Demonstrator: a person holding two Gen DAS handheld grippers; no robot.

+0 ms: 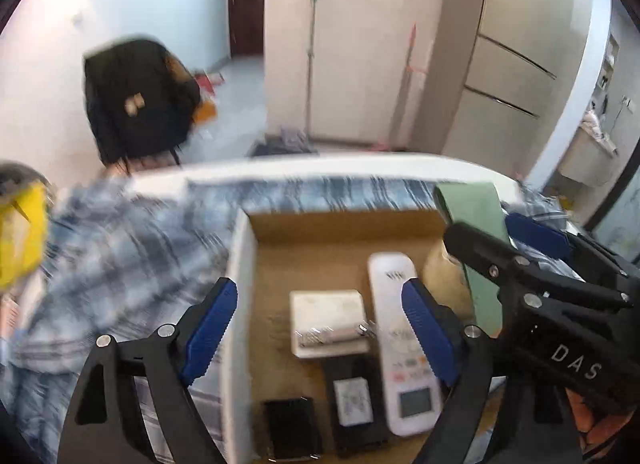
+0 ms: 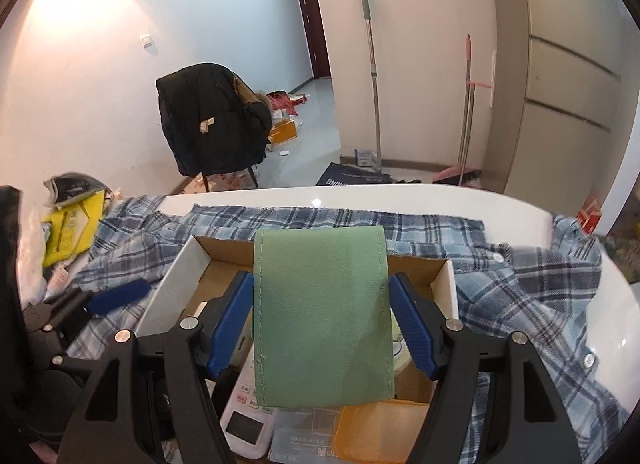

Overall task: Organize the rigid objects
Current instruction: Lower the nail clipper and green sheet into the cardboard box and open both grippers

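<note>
My right gripper [image 2: 322, 324] is shut on a green case [image 2: 322, 316] and holds it over the open cardboard box [image 2: 176, 288]. The case also shows in the left wrist view [image 1: 474, 204], with the right gripper around it. My left gripper [image 1: 322, 332] is open and empty, above the box's left wall [image 1: 238, 304]. Inside the box lie a white remote [image 1: 400, 344], a small white box [image 1: 328, 320], a black device with a white label [image 1: 352, 400] and a black block [image 1: 290, 428].
The box sits on a blue plaid shirt [image 2: 520, 296] spread over a white table [image 2: 360, 196]. A yellow packet [image 2: 68, 228] and clutter lie at the left. An orange lid [image 2: 384, 432] is at the near edge. A chair with a black coat [image 2: 208, 120] stands beyond.
</note>
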